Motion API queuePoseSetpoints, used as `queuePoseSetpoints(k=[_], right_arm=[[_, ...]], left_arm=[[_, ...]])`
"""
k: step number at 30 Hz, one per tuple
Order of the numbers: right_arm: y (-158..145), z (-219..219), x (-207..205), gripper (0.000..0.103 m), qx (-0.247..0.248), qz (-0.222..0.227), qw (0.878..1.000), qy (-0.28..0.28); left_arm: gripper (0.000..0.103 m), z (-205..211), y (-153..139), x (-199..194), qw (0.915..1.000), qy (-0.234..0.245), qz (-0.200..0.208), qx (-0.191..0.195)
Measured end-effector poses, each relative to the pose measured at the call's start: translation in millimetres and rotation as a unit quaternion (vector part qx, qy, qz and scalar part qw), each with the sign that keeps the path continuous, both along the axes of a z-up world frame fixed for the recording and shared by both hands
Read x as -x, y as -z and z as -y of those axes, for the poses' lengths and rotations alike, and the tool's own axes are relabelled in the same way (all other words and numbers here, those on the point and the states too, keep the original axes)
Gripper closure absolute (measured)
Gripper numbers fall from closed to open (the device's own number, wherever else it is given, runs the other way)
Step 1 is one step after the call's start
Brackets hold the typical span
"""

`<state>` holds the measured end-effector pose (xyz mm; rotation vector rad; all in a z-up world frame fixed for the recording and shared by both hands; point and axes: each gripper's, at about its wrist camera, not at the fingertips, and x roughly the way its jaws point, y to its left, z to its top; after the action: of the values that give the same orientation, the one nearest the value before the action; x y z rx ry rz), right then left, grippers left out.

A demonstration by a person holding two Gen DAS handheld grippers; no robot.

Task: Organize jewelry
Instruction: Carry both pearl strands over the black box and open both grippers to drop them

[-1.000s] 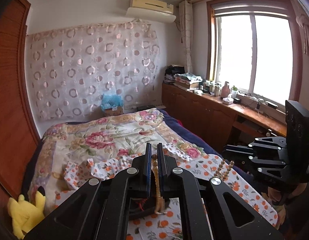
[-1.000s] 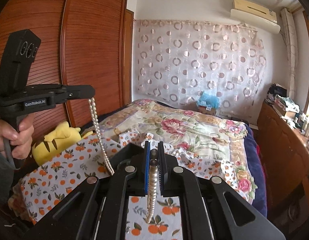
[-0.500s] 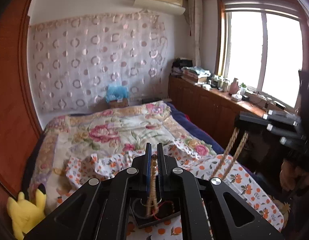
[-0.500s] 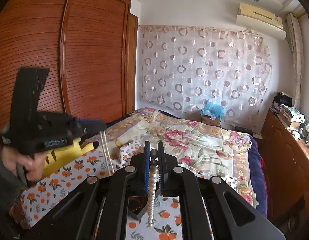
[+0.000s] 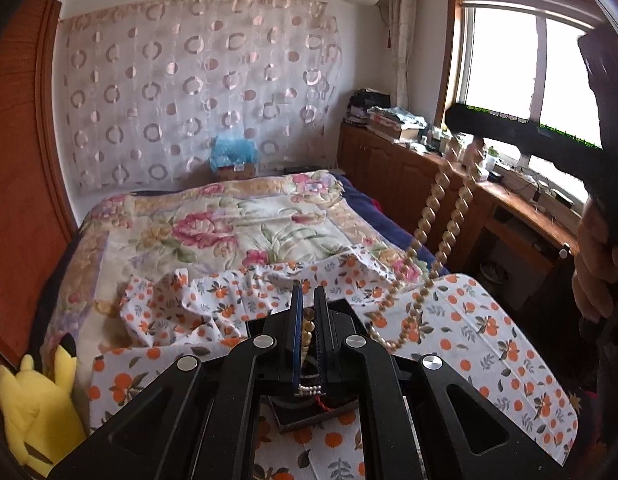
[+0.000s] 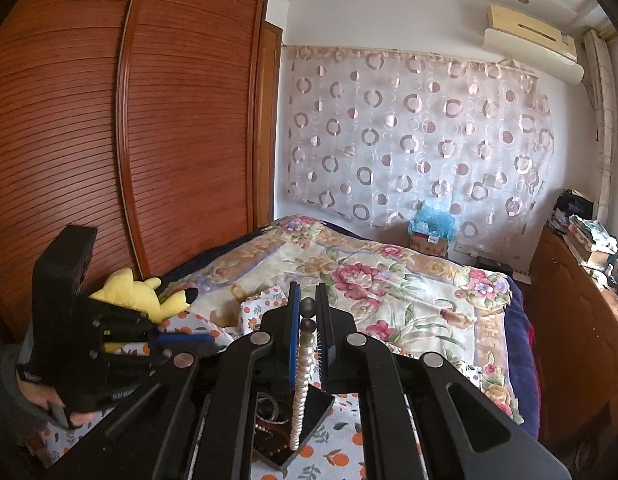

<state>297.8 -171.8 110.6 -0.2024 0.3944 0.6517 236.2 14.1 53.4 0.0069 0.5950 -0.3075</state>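
Two grippers, left (image 5: 307,314) and right (image 6: 308,314), each have fingers clamped on one pearl necklace (image 5: 441,216), strung above the black tray (image 6: 309,420); lower both ends slowly, coiling it inside.

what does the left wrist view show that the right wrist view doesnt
Only the left wrist view shows the window and the pearl necklace hanging as a doubled strand from the right gripper to the left gripper. Only the right wrist view shows the wooden wardrobe. Both show the black jewelry tray, the orange-print cloth, the floral quilt and the yellow plush.
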Motion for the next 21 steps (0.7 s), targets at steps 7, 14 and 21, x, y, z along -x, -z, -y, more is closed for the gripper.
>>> queuePoseSetpoints(k=[7, 14, 21], right_arm=[[20.6, -12.6, -18.8, 0.095, 0.005, -0.027, 1.0, -0.004], [60.9, -20.3, -33.9, 0.095, 0.017, -0.069, 0.997, -0.003], [98.7, -26.5, -43.7, 0.095, 0.023, -0.109, 0.994, -0.003]], left_arm=[[0.098, 3.5, 35.4, -1.9, 0.9994, -0.001, -0.033, -0.003], [0.098, 3.5, 67.8, -2.9, 0.9979, -0.011, -0.064, -0.001], [0.098, 6.6, 83.8, -2.3, 0.9965, -0.012, -0.082, -0.007]])
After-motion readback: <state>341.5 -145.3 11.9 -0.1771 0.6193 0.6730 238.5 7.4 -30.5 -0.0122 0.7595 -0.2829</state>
